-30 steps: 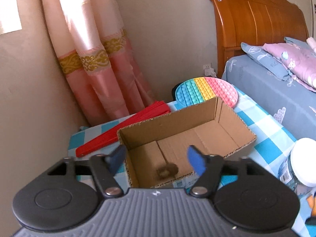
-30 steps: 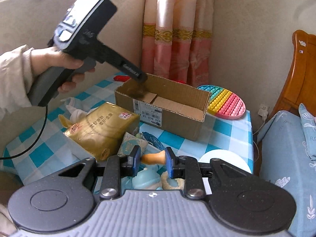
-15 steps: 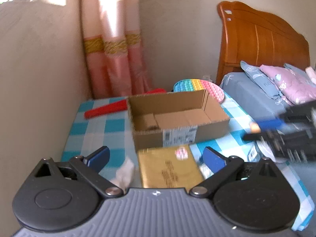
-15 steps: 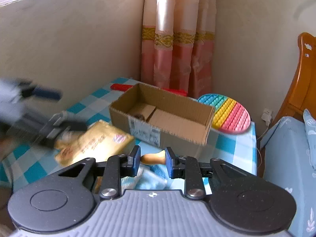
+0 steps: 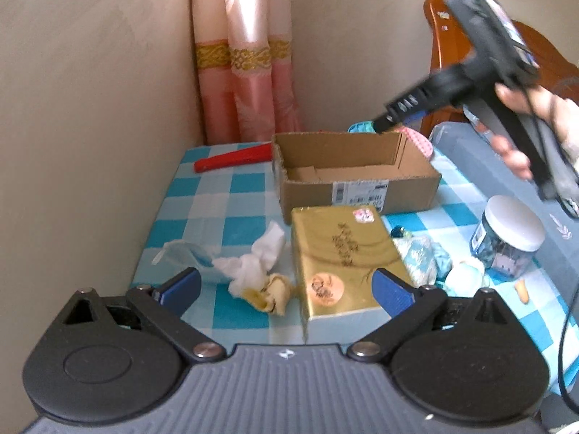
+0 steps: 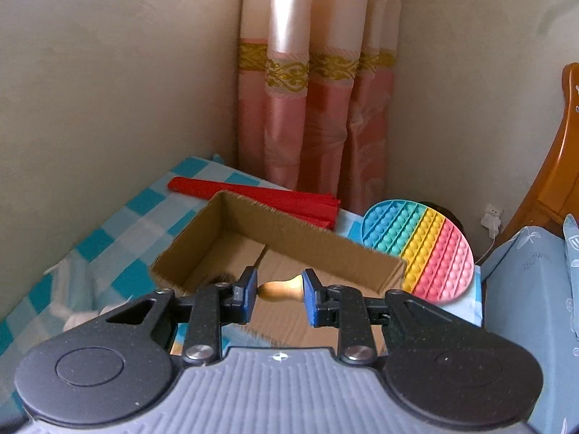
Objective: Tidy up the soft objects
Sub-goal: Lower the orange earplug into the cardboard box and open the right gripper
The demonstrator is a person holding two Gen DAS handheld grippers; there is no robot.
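Observation:
An open cardboard box (image 5: pixel 354 177) stands on the blue checked table, also in the right wrist view (image 6: pixel 253 249). My right gripper (image 6: pixel 280 289) is shut on a small tan soft toy (image 6: pixel 280 286) and holds it above the box's near side; in the left wrist view it hovers over the box's far right corner (image 5: pixel 394 117). My left gripper (image 5: pixel 286 287) is open and empty, low over crumpled white cloth (image 5: pixel 253 260) and a yellowish soft piece (image 5: pixel 271 291) beside a gold box (image 5: pixel 343 264).
A red folded fan (image 5: pixel 233 157) lies behind the box by the pink curtain (image 6: pixel 315 108). A rainbow pop pad (image 6: pixel 419 249) lies at the box's right. A white-lidded jar (image 5: pixel 506 242), pale blue soft items (image 5: pixel 430 260) and the bed (image 6: pixel 524 289) are at right.
My right gripper carried the tan toy forward from the pile to above the box. My left gripper pulled back from the box and dropped toward the cloths, still open.

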